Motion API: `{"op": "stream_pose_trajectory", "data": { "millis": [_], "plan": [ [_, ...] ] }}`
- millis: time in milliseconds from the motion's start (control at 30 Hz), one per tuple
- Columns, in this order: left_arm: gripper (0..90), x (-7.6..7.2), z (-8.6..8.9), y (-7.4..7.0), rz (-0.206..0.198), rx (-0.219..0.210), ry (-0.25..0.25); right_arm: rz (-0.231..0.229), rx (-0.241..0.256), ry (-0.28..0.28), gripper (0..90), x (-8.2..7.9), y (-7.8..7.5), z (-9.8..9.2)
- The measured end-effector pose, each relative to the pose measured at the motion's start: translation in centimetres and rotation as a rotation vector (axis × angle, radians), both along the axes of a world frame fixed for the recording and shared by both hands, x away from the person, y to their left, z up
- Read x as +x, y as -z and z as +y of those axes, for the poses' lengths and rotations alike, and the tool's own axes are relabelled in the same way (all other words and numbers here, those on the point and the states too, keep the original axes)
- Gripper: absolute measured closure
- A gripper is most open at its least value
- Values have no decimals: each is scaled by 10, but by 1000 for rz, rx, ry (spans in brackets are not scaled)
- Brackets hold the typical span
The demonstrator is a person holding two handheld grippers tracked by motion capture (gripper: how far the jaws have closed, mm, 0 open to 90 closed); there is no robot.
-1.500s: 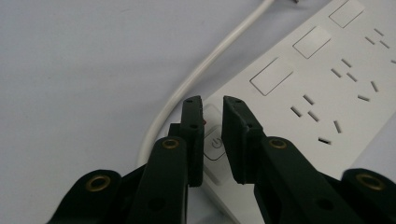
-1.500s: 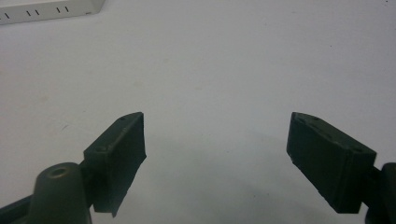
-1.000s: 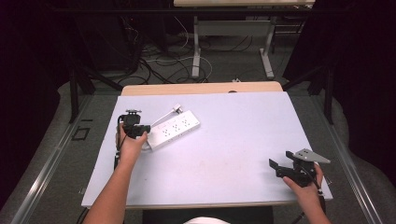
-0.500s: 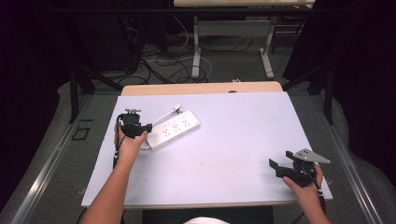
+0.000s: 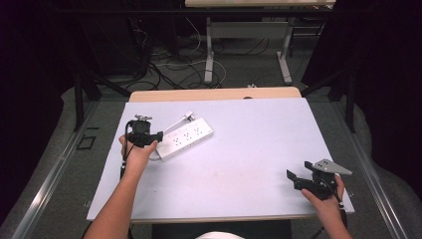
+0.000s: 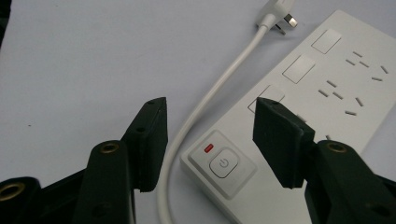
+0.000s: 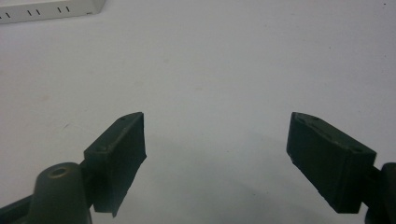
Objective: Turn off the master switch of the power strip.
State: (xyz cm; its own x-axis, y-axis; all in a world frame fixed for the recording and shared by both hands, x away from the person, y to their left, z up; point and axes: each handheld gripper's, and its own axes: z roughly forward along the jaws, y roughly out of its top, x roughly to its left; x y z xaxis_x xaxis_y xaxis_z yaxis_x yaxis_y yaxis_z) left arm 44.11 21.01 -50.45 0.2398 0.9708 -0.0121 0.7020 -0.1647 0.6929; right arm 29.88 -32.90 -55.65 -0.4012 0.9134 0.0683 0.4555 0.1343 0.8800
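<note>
My left gripper [image 5: 154, 135] sits at the left side of the table [image 5: 249, 164], right at the switch end of the white power strip [image 5: 186, 138]. In the left gripper view its jaws are spread, one on each side of that end: the left jaw over the bare table beside the cord [image 6: 210, 100], the right jaw over the strip's top face near the first square button. Nothing is pinched; I can't tell if either jaw touches the strip. Between the jaws I see the power button [image 6: 224, 163] with a small red light [image 6: 208, 148] just beside it. My left hand [image 5: 137, 152] wraps the gripper body from below, forearm coming up from the bottom edge.

The power strip lies flat on the left half of the table, angled, its far end pointing up and to the right. Its white cord leaves the switch end, runs along the strip's far side and ends in the plug [image 5: 188, 116], which lies on the table just beyond the strip, prongs visible in the left gripper view.

The middle of the table is bare grey-white surface.

My right gripper [image 5: 294, 180] is at the near right corner of the table, well apart from the strip, held in my right hand [image 5: 326, 201]. Its jaws are wide apart and hold nothing, bare table under them. A corner of the strip shows at the top left of the right gripper view.
</note>
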Motion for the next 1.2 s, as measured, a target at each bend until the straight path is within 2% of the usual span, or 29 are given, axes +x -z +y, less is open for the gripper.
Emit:
{"op": "stream_pose_trajectory", "data": {
  "millis": [67, 333, 567, 633, 800, 933, 1033, 1200],
  "plan": [
    [456, -1, 0, -1, -4, 1, 3, -1, 0, 0, 192, 0, 0, 0],
    [406, -6, 3, -6, -14, -37, 20, 5, 8, 4, 191, 0, 0, 1],
    [345, -13, 4, -11, -57, -77, 41, -1, -1, 0, 191, 0, 0, 0],
    [332, -15, 4, -14, -62, -75, 59, 12, 8, -4, 192, -1, -1, 1],
    [314, -18, 3, -17, -98, -93, 93, 5, 8, 3, 191, -1, -1, 1],
    [290, -22, 2, -21, -95, -98, 92, 0, 5, 1, 192, -1, -1, 0],
    [269, -26, 0, -24, -94, -117, 111, 6, 10, 1, 192, -1, -1, 1],
    [156, -33, -5, -29, -103, -140, 147, 9, 7, 1, 191, -1, -1, 1]
  ]
}}
